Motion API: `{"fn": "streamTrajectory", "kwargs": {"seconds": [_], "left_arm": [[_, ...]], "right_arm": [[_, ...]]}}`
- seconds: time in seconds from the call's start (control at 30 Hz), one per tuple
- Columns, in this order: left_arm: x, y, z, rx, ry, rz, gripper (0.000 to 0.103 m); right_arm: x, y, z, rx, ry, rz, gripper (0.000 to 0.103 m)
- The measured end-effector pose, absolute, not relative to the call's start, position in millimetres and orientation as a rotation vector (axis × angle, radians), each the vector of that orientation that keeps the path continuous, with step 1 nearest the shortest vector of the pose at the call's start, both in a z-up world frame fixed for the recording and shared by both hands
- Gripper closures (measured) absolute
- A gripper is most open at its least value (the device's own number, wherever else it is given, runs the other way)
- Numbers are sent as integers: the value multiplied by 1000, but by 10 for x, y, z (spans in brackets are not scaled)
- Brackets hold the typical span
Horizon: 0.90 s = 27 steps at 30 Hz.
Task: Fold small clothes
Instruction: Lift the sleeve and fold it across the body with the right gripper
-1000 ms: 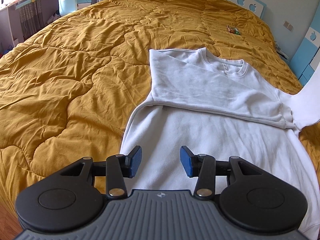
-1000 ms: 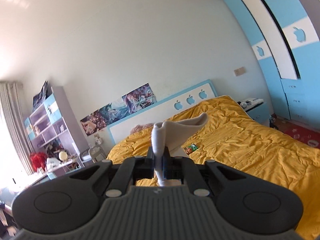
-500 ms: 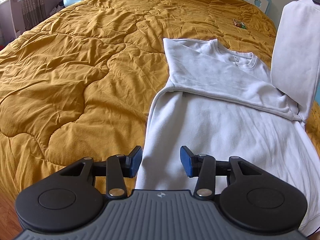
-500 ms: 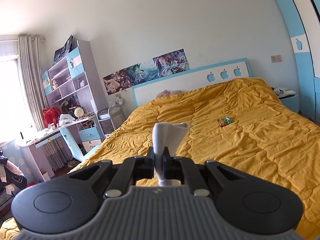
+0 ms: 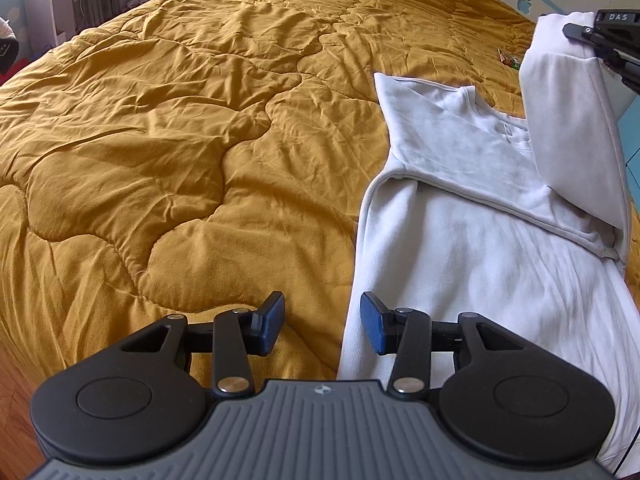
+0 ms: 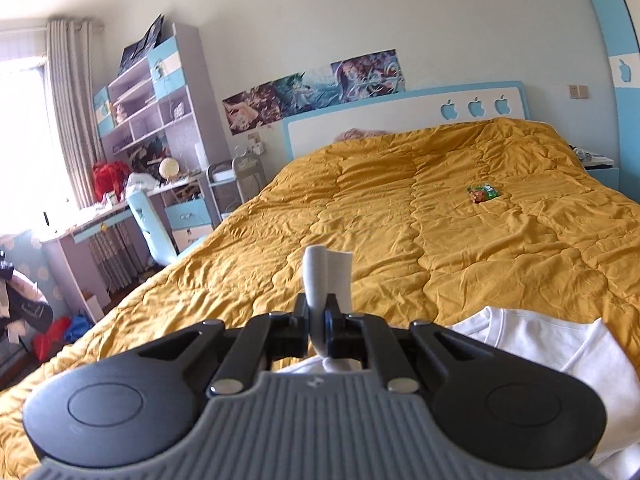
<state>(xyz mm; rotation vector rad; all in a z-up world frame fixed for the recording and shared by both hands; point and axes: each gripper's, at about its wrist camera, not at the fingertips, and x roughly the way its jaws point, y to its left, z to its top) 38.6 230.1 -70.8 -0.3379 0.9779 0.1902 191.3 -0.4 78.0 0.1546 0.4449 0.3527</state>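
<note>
Mustard quilt on bed carries white sweatshirt; right tool clamps its sleeve, probably the cuff; left tool apart.

Left gripper fingers spread apart, right gripper fingers clamped together

One sweatshirt, two tools, one quilt.

Your left claw: black linkage arms, blue pads, silver screws | base: grey ribbed plate, small white emblem, two round black discs | your right claw: same build; its black side reads "DAS".
</note>
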Motion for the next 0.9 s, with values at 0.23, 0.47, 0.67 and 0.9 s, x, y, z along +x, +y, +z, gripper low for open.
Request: {"fn": "streamTrajectory", "kwargs": {"seconds": [0.23, 0.47, 0.67, 0.9], "left_arm": [[338, 2460, -743, -352, 979, 229, 51], [357, 2469, -749, -348, 978, 233, 51], [401, 2380, -751, -319, 987, 231, 51], [494, 2363, -716, -331, 997, 221, 51]], "right_arm": [[1686, 406, 335, 19, 501, 458, 101], [1862, -618, 804, 335, 414, 386, 101], [1824, -1898, 1389, 462, 228, 193, 101], [1597, -3052, 1954, 482, 63, -54, 101]]}}
